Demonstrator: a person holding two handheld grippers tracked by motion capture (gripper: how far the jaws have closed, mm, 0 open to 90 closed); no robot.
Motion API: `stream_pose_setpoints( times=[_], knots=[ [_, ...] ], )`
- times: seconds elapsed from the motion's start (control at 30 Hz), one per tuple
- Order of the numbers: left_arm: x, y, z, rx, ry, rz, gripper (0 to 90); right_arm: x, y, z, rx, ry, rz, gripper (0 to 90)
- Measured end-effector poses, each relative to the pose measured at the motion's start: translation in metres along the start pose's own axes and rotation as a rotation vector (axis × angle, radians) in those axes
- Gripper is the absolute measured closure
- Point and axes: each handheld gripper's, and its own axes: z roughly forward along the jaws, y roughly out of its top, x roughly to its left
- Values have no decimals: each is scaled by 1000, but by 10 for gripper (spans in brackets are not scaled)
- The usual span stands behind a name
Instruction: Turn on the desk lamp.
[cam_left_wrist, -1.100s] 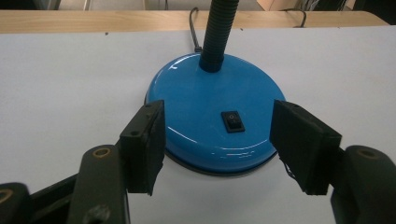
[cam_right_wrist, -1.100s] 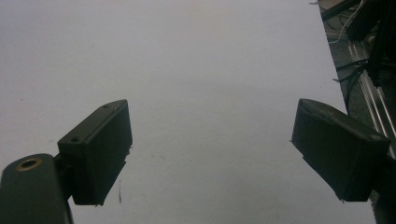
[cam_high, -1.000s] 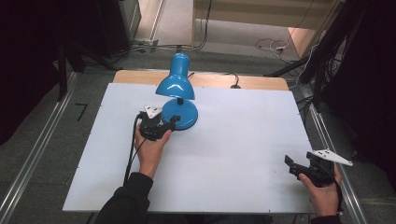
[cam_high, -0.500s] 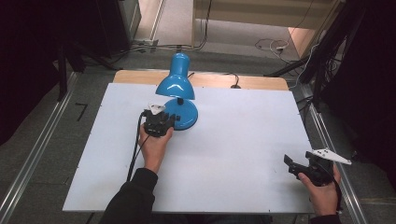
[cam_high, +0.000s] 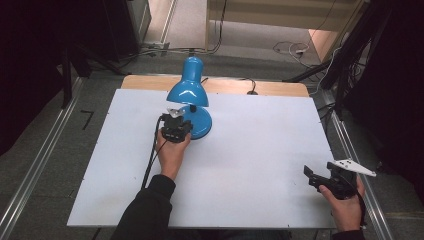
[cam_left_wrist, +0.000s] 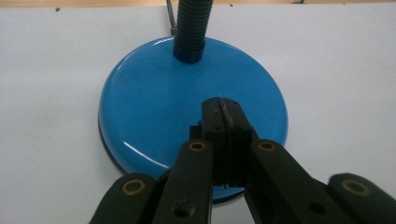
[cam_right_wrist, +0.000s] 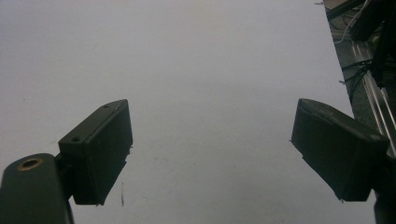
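While my left hand-held gripper (cam_left_wrist: 223, 122) hangs over the round glossy blue base (cam_left_wrist: 154, 102) of the blue metal desk lamp (cam_high: 189, 95), its jaws are pressed together, pinching nothing. This lamp stands near the far edge of the white table (cam_high: 260, 145). My right hand-held gripper (cam_right_wrist: 210, 149), jaws spread, waits at the near right corner.

I see a glossy blue enamelled lamp base (cam_left_wrist: 187, 98) under my left gripper's (cam_left_wrist: 223, 122) matt black plastic jaws; beyond them, a ribbed black neck (cam_left_wrist: 190, 23) and the matt white tabletop (cam_left_wrist: 336, 60).
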Motion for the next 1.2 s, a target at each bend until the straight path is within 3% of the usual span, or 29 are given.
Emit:
stream_pose_setpoints(
  times=[0.23,0.3,0.33,0.37,0.43,0.67,0.7,0.73,0.8,1.2],
  knots=[
    [-7,6,2,13,-1,35,900,-1,0,0,0,1,3,112],
    [-9,6,5,-2,4,13,900,-1,0,0,-2,2,1,112],
    [-7,6,5,22,4,30,900,-1,0,0,-2,4,2,112],
    [-7,5,7,16,7,12,900,-1,0,0,-3,5,3,112],
    [-7,5,8,32,9,31,900,-1,1,0,-7,7,1,112],
    [-4,4,10,41,17,29,900,-1,0,-1,-8,8,3,112],
    [-6,3,12,13,27,-6,900,-1,0,-1,-7,10,4,112],
    [-3,4,10,45,22,28,900,-1,0,-1,-8,9,3,112],
    [-3,3,11,52,24,30,900,-1,1,-1,-9,8,3,112],
    [-5,-2,15,23,39,10,900,-2,0,-1,-12,9,2,113]
  ],
)
